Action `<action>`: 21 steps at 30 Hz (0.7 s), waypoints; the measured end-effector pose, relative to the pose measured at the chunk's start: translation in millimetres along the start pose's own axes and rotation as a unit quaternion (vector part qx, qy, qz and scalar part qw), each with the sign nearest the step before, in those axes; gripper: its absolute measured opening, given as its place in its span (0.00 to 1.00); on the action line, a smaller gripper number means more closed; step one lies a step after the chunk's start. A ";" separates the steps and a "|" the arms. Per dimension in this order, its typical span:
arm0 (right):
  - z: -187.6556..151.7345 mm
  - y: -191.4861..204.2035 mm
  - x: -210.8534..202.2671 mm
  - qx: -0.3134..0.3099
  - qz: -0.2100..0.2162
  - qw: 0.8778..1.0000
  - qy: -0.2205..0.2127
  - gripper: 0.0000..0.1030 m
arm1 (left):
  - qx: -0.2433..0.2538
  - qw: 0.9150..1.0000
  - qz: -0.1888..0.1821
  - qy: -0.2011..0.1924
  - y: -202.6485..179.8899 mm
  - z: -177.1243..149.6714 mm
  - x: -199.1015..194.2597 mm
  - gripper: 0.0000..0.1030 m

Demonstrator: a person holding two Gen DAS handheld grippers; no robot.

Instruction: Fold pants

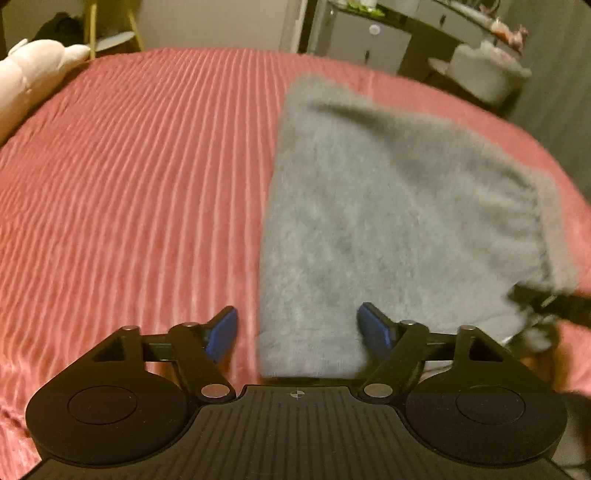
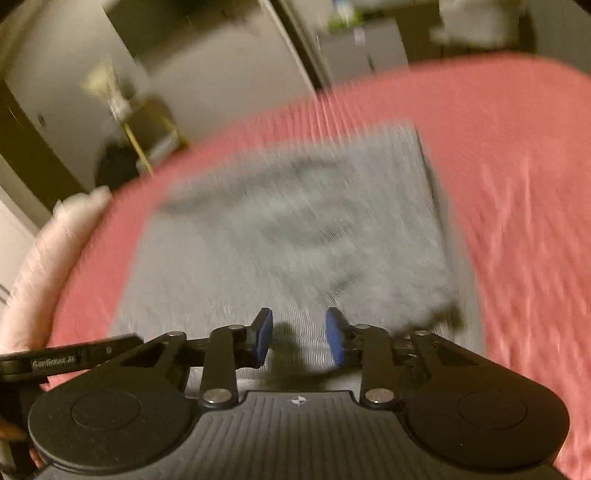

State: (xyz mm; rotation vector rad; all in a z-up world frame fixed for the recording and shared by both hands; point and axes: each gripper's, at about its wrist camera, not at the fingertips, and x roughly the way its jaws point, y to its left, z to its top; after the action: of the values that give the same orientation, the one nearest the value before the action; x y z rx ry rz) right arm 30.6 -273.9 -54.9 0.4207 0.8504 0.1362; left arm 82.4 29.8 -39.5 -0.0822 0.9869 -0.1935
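Fuzzy grey pants [image 1: 388, 203] lie folded into a compact block on the pink ribbed bedspread [image 1: 129, 184]. My left gripper [image 1: 297, 328] hovers over the near left corner of the block. Its blue pads stand wide apart, the fabric's edge lies under the gap, and neither pad presses on it. In the blurred right wrist view the pants [image 2: 295, 229] fill the middle. My right gripper [image 2: 298, 336] is above their near edge with a narrower gap and nothing pinched. Part of the right tool [image 1: 554, 306] shows at the pants' right corner.
A pale plush toy [image 1: 33, 74] lies at the bed's left edge. Beyond the far edge stand a gold-legged stand [image 1: 110, 33], a dark desk [image 1: 406, 22] and a white fluffy stool [image 1: 484, 70]. The bedspread [image 2: 517, 184] stretches on to the right of the pants.
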 end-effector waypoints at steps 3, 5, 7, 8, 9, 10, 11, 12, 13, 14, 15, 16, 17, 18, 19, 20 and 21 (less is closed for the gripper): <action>2.3 -8.3 -7.1 0.026 0.016 1.000 0.000 0.25 | -0.010 1.000 -0.008 -0.008 1.3 5.2 -8.5 0.75; 2.8 -5.4 -15.1 0.020 0.015 1.000 -0.009 0.26 | -0.016 0.999 -0.036 -0.032 3.2 5.3 -22.1 0.72; -1.1 -0.9 -25.0 0.006 0.020 0.999 -0.030 0.35 | -0.006 0.998 -0.034 -0.043 2.1 3.7 -25.1 0.76; -3.1 -2.6 -25.5 0.005 0.023 0.999 -0.032 0.37 | 0.009 0.999 -0.008 -0.031 -1.1 2.3 -18.9 0.78; -4.6 -2.5 -21.6 0.001 0.018 1.000 -0.022 0.36 | 0.019 1.000 0.015 -0.013 -2.0 -0.7 -10.5 0.84; -5.8 -4.0 -15.1 -0.001 0.007 1.000 -0.004 0.35 | 0.012 1.000 0.020 -0.001 -0.9 -0.4 -4.8 0.84; -3.8 -6.1 -14.5 0.005 0.009 1.000 0.003 0.35 | -0.003 1.000 0.013 0.001 1.4 1.8 -5.6 0.84; -3.0 -7.8 -12.8 0.013 0.012 1.000 0.005 0.35 | -0.013 1.000 0.001 -0.001 4.1 4.6 -8.2 0.80; -1.7 -7.6 -15.5 0.015 0.013 1.000 0.002 0.35 | -0.019 1.000 -0.012 -0.005 7.0 6.4 -12.5 0.74; -1.0 -7.3 -19.0 0.014 0.013 1.000 -0.005 0.35 | -0.022 1.000 -0.020 -0.009 9.8 8.4 -17.4 0.72; -1.6 -6.9 -23.4 0.012 0.013 1.000 -0.016 0.35 | -0.021 1.000 -0.016 -0.017 10.7 11.8 -21.1 0.72; -2.2 -5.1 -29.3 0.008 0.012 0.999 -0.033 0.35 | -0.016 0.999 -0.004 -0.031 11.0 15.9 -26.0 0.72; -3.7 -4.5 -34.0 0.002 0.008 0.999 -0.049 0.35 | -0.010 0.999 0.007 -0.045 10.8 22.1 -29.8 0.72; -5.1 -4.0 -38.2 -0.008 0.001 0.998 -0.070 0.36 | -0.006 0.998 0.012 -0.060 10.7 31.0 -33.1 0.72; -6.1 -3.1 -40.3 -0.018 -0.010 0.996 -0.087 0.36 | -0.004 0.998 0.012 -0.068 10.4 41.3 -34.9 0.72; -5.0 -4.3 -38.7 -0.017 -0.012 0.996 -0.089 0.37 | -0.003 0.997 0.011 -0.073 9.4 53.6 -35.1 0.72; -4.0 -7.0 -35.2 -0.010 -0.007 0.996 -0.083 0.38 | -0.003 0.997 0.008 -0.080 7.5 67.0 -33.5 0.72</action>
State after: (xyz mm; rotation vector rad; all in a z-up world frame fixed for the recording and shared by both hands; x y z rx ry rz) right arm 4.1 -289.0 -35.5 0.4015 0.6877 0.0946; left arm 121.3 42.6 23.7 -0.0936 0.8291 -0.1659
